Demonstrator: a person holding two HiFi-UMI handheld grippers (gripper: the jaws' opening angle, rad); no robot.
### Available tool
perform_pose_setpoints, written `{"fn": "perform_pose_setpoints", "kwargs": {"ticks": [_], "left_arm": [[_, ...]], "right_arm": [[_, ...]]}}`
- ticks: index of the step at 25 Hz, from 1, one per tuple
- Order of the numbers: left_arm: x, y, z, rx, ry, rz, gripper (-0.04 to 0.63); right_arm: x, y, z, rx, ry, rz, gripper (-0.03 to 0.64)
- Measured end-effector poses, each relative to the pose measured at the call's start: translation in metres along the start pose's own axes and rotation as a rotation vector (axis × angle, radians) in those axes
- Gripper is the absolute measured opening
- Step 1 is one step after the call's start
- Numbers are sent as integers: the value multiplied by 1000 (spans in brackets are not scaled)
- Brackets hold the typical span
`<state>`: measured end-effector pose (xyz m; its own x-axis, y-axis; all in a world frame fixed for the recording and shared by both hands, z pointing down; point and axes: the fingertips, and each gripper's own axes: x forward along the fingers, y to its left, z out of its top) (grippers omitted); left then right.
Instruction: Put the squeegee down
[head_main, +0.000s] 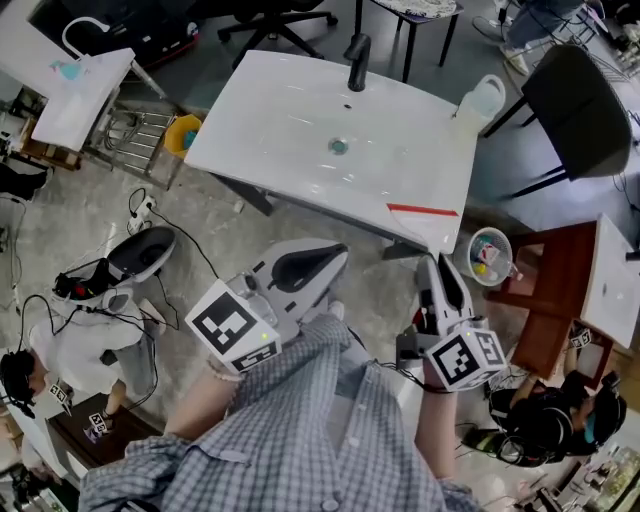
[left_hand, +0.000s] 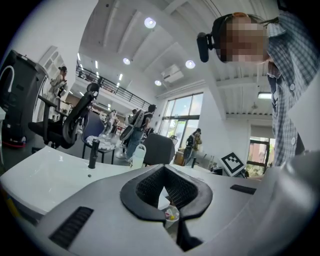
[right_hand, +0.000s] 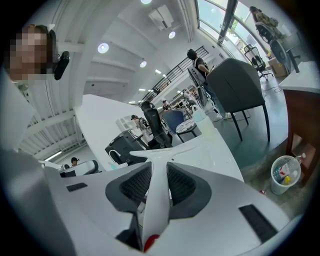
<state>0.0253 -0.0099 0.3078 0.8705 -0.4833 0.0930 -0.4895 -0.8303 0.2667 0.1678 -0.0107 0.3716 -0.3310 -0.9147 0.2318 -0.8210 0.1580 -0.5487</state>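
Observation:
A white squeegee has its red-edged blade (head_main: 422, 210) lying over the near right corner of the white sink top (head_main: 280, 130). My right gripper (head_main: 435, 262) is just in front of that corner and is shut on the squeegee's white handle (right_hand: 156, 200). In the right gripper view the handle runs up between the dark pads (right_hand: 132, 184) to the T-shaped head (right_hand: 165, 156). My left gripper (head_main: 338, 252) hangs off the sink top's near edge, left of the right one. Its jaw tips (left_hand: 164, 167) meet and nothing is between them.
A black faucet (head_main: 357, 62) and drain (head_main: 339, 146) sit on the sink top, with a clear jug (head_main: 482, 100) at its far right corner. A small bin (head_main: 489, 255) stands on the floor to the right, next to a brown table (head_main: 560, 290) and a black chair (head_main: 575, 110). People sit at lower left and lower right.

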Motion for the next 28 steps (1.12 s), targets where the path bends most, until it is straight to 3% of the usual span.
{"fn": "perform_pose_setpoints", "kwargs": {"ticks": [14,28], "left_arm": [[51,32,19,13,34,-115,6],[92,73,27,-1,88,-184,6]], "right_arm": [[26,-61,13,-20,-27,-219,95],[60,-116,6,31,-6,-394,95]]}}
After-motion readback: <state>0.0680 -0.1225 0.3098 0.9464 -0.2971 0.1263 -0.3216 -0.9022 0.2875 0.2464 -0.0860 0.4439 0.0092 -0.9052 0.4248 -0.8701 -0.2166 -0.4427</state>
